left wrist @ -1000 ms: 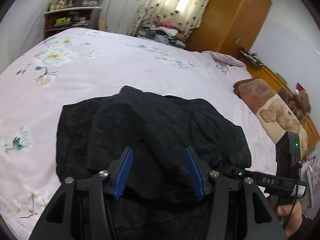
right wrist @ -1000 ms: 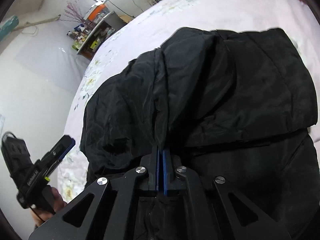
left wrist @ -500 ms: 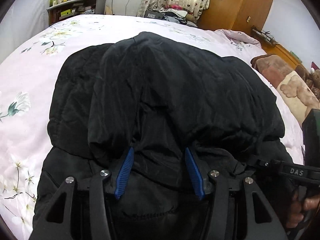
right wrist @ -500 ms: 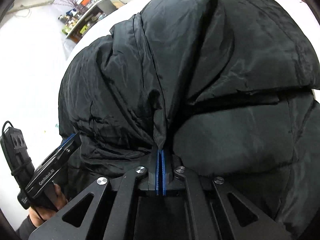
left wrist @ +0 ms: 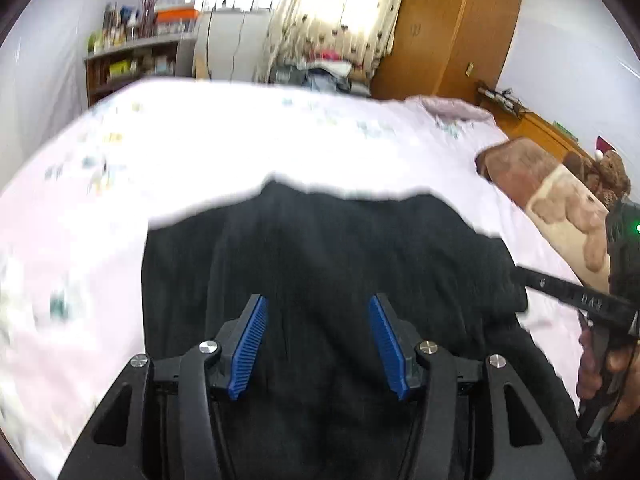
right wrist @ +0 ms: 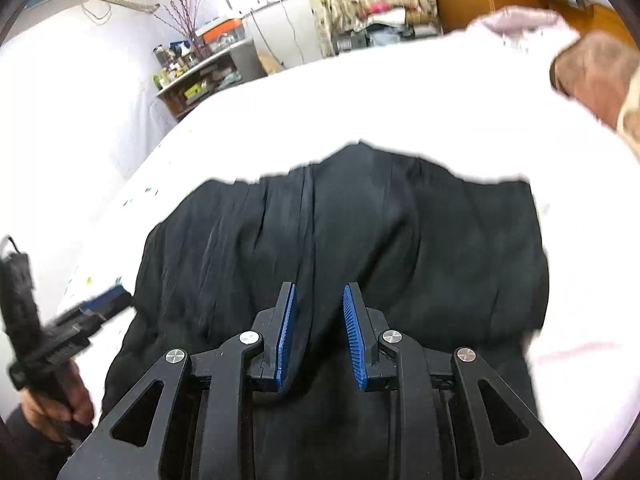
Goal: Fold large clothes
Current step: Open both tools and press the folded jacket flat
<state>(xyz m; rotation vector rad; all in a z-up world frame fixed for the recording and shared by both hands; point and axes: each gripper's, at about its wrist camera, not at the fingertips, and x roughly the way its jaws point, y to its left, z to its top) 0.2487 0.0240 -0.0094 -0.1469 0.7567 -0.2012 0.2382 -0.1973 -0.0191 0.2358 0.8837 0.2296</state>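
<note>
Both claws wide, empty: left gripper point(left wrist: 317, 332), right gripper point(right wrist: 318, 330) over black padded jacket point(left wrist: 320, 256) near bed point(left wrist: 240, 136) edge (frames blurry). Risk: puffy fold springs back w/o pressing.

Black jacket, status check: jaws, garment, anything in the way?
Left gripper jaws open, empty. Right gripper jaws open, empty. Black jacket lying folded on the bed. Brown blanket off to the right, apart from it.

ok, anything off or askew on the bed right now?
Nothing really stands out. The black jacket lies in a folded bundle on the pink sheet, with only its far edge a bit uneven. Both the left gripper and right gripper are open and empty.
</note>
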